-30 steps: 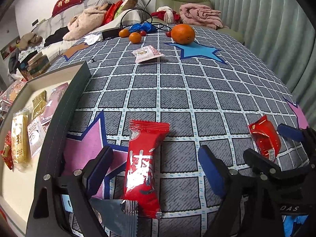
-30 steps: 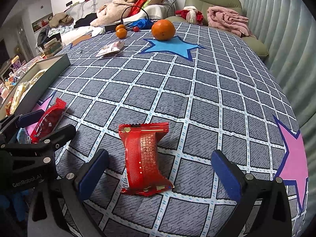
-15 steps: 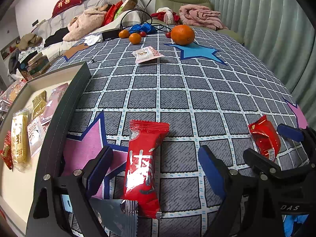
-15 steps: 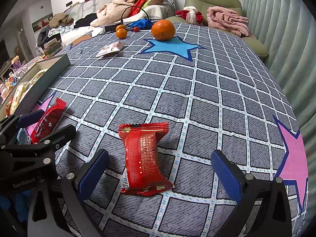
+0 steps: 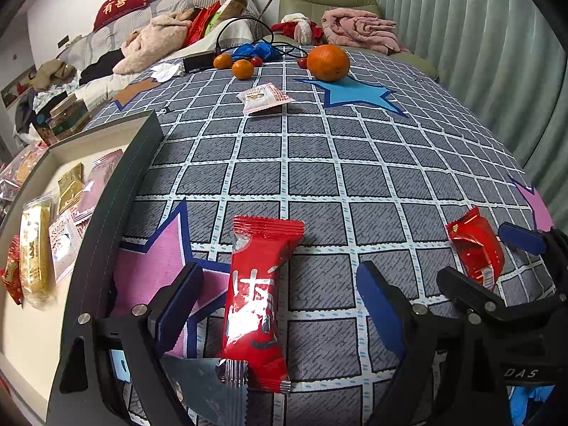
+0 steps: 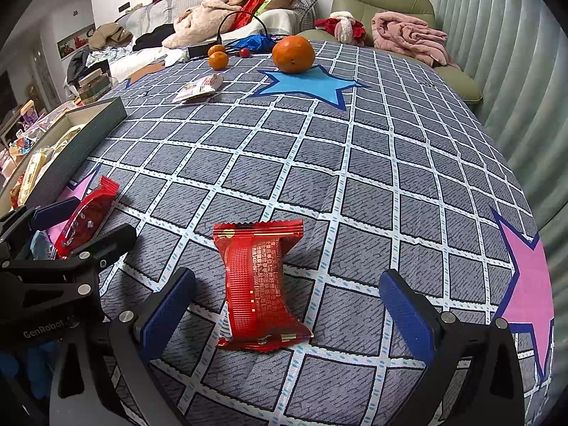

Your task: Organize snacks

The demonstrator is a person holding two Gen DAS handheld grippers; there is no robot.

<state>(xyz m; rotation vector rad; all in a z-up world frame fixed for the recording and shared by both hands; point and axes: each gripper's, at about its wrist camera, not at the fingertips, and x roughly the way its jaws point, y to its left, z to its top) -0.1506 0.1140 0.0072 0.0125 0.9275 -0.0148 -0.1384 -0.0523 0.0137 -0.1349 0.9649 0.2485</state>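
Left wrist view shows the checked cloth (image 5: 319,163) filling the frame, with the box (image 5: 117,191) of snacks at its left edge. Next comes the left gripper (image 5: 280,305), fingers spread wide around a long red packet (image 5: 257,301) lying flat, untouched. Right wrist view has the right gripper (image 6: 287,305) likewise spread around a short red packet (image 6: 257,284). An orange (image 6: 293,54) sits far back.
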